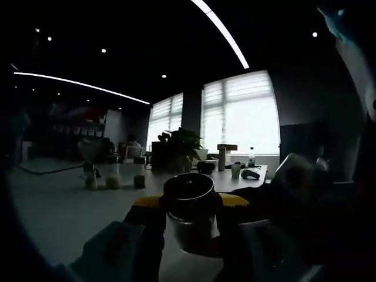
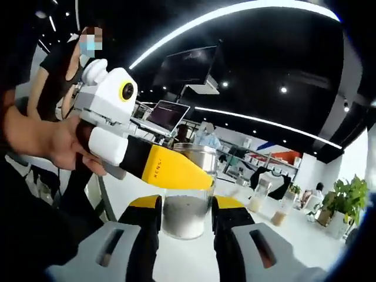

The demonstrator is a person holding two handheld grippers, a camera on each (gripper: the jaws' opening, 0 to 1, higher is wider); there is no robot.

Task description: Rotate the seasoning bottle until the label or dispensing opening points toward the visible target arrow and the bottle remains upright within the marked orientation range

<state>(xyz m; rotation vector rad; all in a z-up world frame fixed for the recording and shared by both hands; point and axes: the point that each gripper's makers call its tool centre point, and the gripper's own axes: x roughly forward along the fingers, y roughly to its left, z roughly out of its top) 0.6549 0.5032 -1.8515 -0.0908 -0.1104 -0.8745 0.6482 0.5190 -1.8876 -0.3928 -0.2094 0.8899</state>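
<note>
Two grippers on one bottle (image 2: 187,194). Right gripper (image 2: 185,220): jaws either side of the glass, low on the body, pressed to it, so clamped. Bottle upright, metal cap, pale powder fills the lower part. Sits at view centre, 6 o'clock side, base on white table (image 2: 194,258).

Left gripper view: same bottle (image 1: 189,211) from the opp. side, dark against backlight. Left gripper (image 1: 191,229) has its jaws flanking the bottle just under the cap; contact looks tight, clamped too, tho low light makes the pad edges hard to read. In right gripper view the left gripper comes in from 10 o'clock, its yellow-black finger (image 2: 167,167) lies across the bottle's neck. A hand (image 2: 61,144) holds its white body at 9 o'clock.

Surface: long white table (image 1: 53,217), matte. Three small jars (image 1: 113,176) in a row at 9 o'clock of the bottle, well apart from it. More jars (image 2: 258,197) at 3 o'clock in right gripper view, contents tan/white.

Room: open office, black ceiling w/ long LED strips (image 1: 226,35) and spot lights. Big windows (image 1: 241,111) w/ blinds at 12–1 o'clock, very bright. Plant (image 1: 179,147) in front of them. Laptop (image 2: 167,114) on a stand at 11 o'clock, plant (image 2: 346,202) at 3 o'clock. Person in black stands at 10 o'clock behind the hand.

No arrow or label legible.
</note>
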